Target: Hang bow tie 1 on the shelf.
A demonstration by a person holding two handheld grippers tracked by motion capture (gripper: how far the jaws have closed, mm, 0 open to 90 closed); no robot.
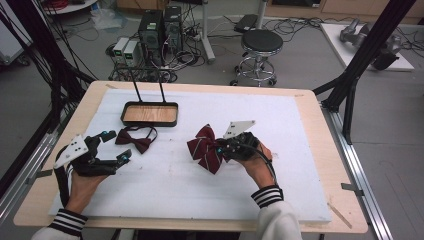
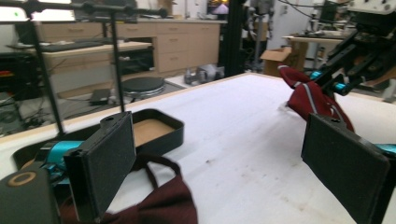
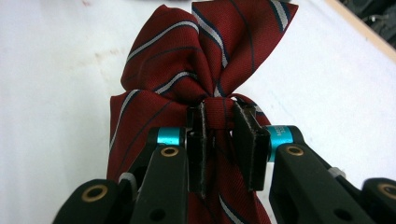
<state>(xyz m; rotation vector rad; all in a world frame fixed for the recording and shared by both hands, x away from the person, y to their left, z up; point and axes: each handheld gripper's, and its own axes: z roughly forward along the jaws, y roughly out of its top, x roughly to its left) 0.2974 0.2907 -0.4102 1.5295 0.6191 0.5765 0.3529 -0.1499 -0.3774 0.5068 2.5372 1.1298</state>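
Note:
A red bow tie with white and navy stripes (image 1: 202, 148) (image 3: 205, 51) is pinched at its centre knot by my right gripper (image 1: 223, 148) (image 3: 223, 140), which is shut on it just right of the table's middle. In the left gripper view the striped bow (image 2: 312, 99) hangs from that gripper, slightly off the white surface. A plain dark maroon bow tie (image 1: 136, 138) (image 2: 161, 205) with a thin strap lies at the left. My left gripper (image 1: 116, 146) (image 2: 224, 168) stands open right beside it, with nothing between its pads.
A black tray with a wooden bottom (image 1: 150, 114) (image 2: 163, 122) and two upright rods stands at the back left of the white foam sheet (image 1: 280, 165). The wooden table edge (image 1: 320, 150) frames the sheet. A stool (image 1: 261, 47) and computers stand on the floor beyond.

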